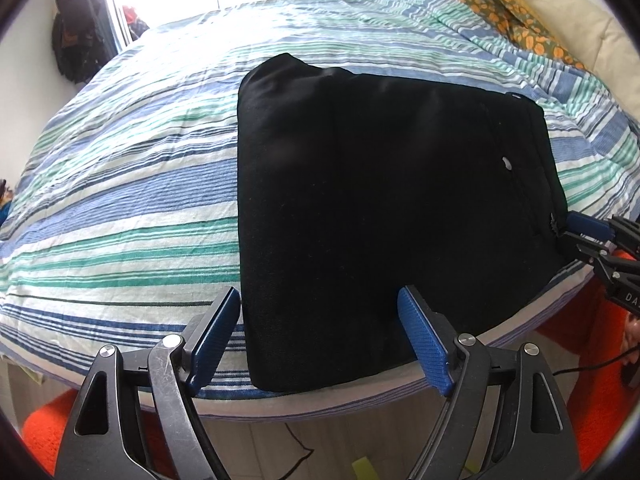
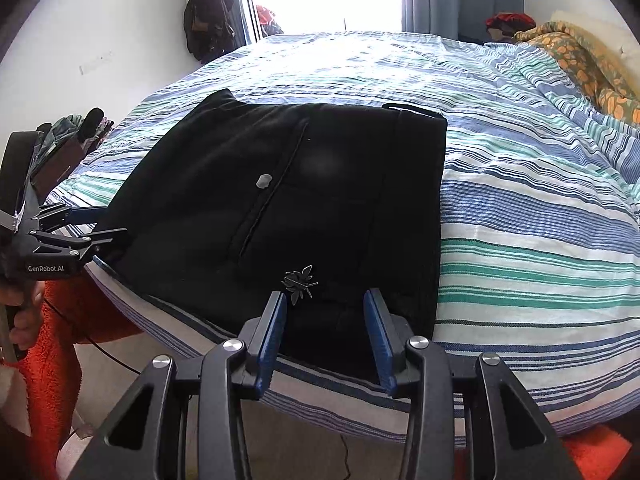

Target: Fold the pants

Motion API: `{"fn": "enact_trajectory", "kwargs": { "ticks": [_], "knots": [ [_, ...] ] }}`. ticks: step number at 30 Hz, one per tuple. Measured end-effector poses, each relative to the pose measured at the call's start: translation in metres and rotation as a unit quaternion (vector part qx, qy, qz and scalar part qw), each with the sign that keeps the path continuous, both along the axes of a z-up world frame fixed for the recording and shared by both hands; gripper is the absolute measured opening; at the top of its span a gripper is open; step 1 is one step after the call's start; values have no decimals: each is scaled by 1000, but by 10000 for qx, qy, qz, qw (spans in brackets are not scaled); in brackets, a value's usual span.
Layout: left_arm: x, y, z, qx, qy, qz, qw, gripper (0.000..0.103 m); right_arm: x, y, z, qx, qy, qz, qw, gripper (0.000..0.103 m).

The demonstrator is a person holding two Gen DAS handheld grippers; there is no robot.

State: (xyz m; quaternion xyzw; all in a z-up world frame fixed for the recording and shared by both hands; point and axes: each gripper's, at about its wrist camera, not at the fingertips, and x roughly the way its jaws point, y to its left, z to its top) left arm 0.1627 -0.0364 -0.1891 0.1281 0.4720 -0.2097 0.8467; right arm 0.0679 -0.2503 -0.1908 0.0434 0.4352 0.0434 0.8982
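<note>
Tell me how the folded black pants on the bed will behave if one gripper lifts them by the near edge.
The black pants look soft and layered, so they would probably droop and the fold would likely open if lifted from one edge. Pushed across the wrinkled striped bedspread, they would likely bunch rather than slide. The metal insect charm might snag.

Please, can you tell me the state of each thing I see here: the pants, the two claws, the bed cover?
Black pants: folded, flat on the bed.
Left claw: open, holding nothing.
Right claw: open, over the pants' near edge.
Striped bed cover: spread, wrinkled.
Orange-patterned blanket: bunched up.
</note>
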Motion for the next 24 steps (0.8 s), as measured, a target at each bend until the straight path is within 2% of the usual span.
{"fn": "enact_trajectory", "kwargs": {
  "ticks": [10, 16, 24],
  "knots": [
    [0, 0, -1, 44, -20, 5, 10000, 85, 0, 2, -1, -56, -21, -2, 10000, 42],
    [3, 5, -2, 11, 39, 151, 9999, 93, 0, 0, 0, -28, -19, 5, 10000, 42],
    [3, 8, -4, -34, 93, 227, 9997, 95, -1, -1, 0, 10, -8, 17, 10000, 42]
  ]
}}
